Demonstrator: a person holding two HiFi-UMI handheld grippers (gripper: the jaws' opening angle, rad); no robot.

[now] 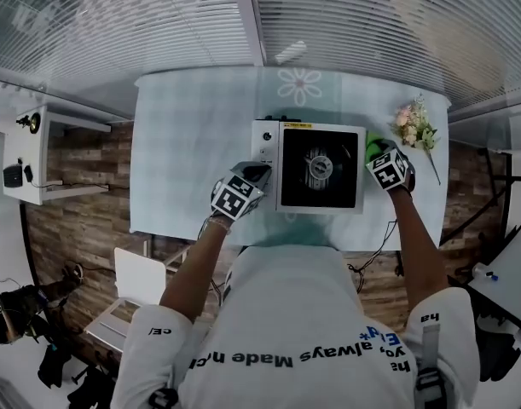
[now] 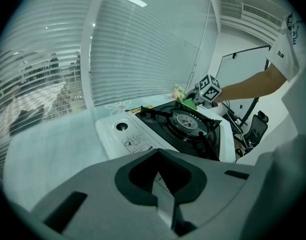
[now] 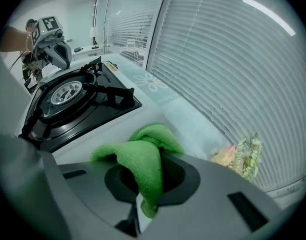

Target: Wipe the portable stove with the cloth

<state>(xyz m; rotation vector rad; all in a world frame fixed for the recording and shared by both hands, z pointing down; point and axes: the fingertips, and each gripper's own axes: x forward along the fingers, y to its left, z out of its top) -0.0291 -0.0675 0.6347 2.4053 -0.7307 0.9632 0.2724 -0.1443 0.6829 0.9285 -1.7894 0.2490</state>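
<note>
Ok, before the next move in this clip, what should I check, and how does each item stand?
1. Cloth gripped: ok. The right gripper has its jaws shut on it.
2. Cloth at the stove: ok. It sits at the stove's right edge. Whether it presses on the surface, cannot tell.
3. Burner off: ok, no flame shows.
4. Stove top free of pots: ok.
5. Left gripper steadying the stove: cannot tell. Its jaws are together near the front left corner, and contact is not visible.
6. Flowers out of the wipe path: ok. They lie apart, to the stove's right.
</note>
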